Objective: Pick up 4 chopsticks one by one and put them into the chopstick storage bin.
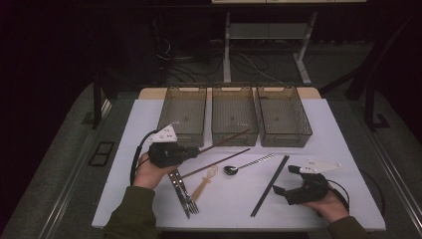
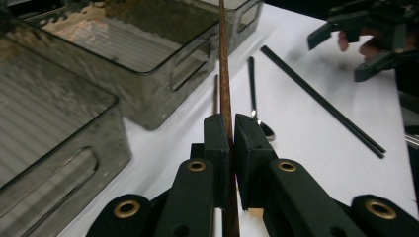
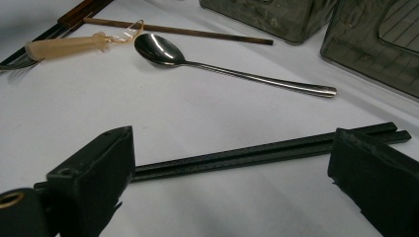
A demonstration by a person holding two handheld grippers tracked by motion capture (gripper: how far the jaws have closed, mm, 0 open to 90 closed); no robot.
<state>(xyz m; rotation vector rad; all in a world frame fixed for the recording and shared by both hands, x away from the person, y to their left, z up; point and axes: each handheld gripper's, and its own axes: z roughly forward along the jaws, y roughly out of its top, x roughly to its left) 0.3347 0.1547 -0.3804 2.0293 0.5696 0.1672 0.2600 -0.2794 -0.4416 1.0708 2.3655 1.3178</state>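
A: Left gripper (image 2: 230, 143)?
B: Clamped on a thin brown wooden chopstick (image 2: 226, 74), lifted near the worktop's (image 1: 338, 149) left-middle, tip toward the far-edge bins.
A: Right gripper (image 3: 232, 177)?
B: Jaws wide, straddling a pair of matte black square-section chopsticks (image 3: 257, 154) lying flat near the right front.
A: Containers?
B: Three smoky translucent ribbed bins (image 1: 234, 115) along the far edge; contents couldn't be made out.
A: Other stuff?
B: Shiny steel spoon (image 3: 163, 50) mid-worktop, second brown chopstick (image 3: 188, 31) behind it.

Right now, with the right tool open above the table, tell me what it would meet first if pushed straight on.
Probably the pair of black chopsticks, lying across the gap of the right tool; the steel spoon lies farther on, though depth is unclear.
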